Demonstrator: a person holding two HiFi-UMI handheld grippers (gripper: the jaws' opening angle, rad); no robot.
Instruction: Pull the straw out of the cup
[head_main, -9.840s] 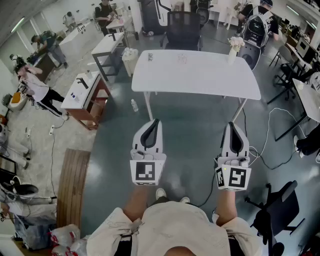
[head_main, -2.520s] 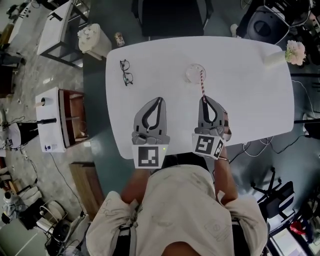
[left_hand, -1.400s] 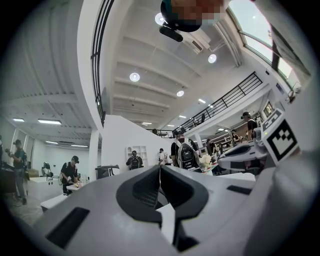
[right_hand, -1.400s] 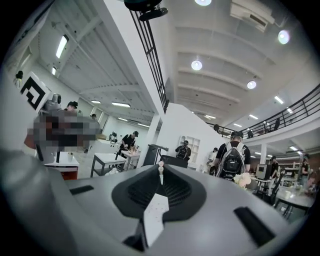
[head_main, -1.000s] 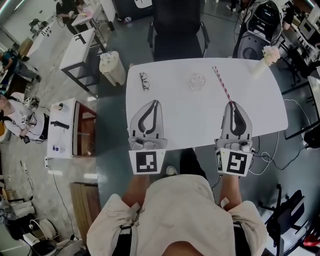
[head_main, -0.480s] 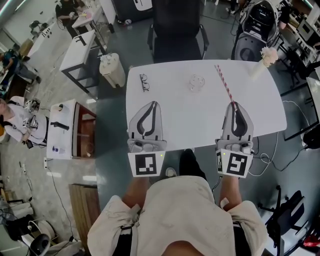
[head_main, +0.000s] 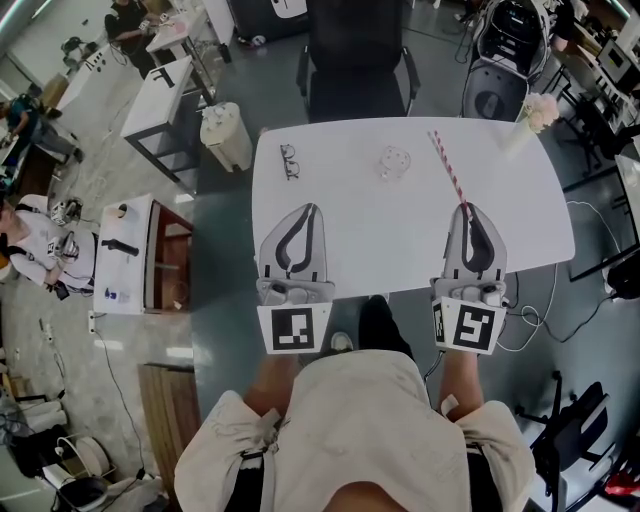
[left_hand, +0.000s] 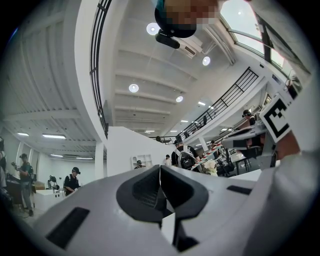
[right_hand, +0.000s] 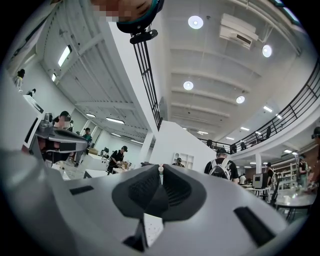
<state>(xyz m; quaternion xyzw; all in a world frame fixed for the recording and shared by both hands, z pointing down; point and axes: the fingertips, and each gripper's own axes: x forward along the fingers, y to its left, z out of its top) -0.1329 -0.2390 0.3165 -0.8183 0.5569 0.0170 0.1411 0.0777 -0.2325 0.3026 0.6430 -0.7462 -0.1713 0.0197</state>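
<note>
A white tabletop (head_main: 350, 230) lies below the person, and both tools are held over its near edge, side by side and well apart.

The right tool (head_main: 466, 207) has its jaws closed on the lower end of a red-and-white striped straw (head_main: 448, 168). In the right gripper view the pale tip of the straw (right_hand: 160, 170) shows nipped between the dark pads of the right tool (right_hand: 161, 181). From that pinch the straw slants away toward the far side of the tabletop, and its free end hangs in the air.

The straw is fully out of the cup (head_main: 394, 162). The cup is clear and stands upright on the far half of the tabletop, to the left of the straw and apart from it. Whether it holds any liquid cannot be made out from above.

The left tool (head_main: 309, 207) has its jaws pressed together with nothing between them. The left gripper view shows the pads of the left tool (left_hand: 160, 170) meeting in one line.

A pair of glasses (head_main: 289, 161) lies near the far left corner of the tabletop, left of the cup. At the far right corner stands a pale vase (head_main: 520, 135) with light flowers (head_main: 541, 107) in it. A black chair (head_main: 355, 70) stands behind the tabletop.
</note>
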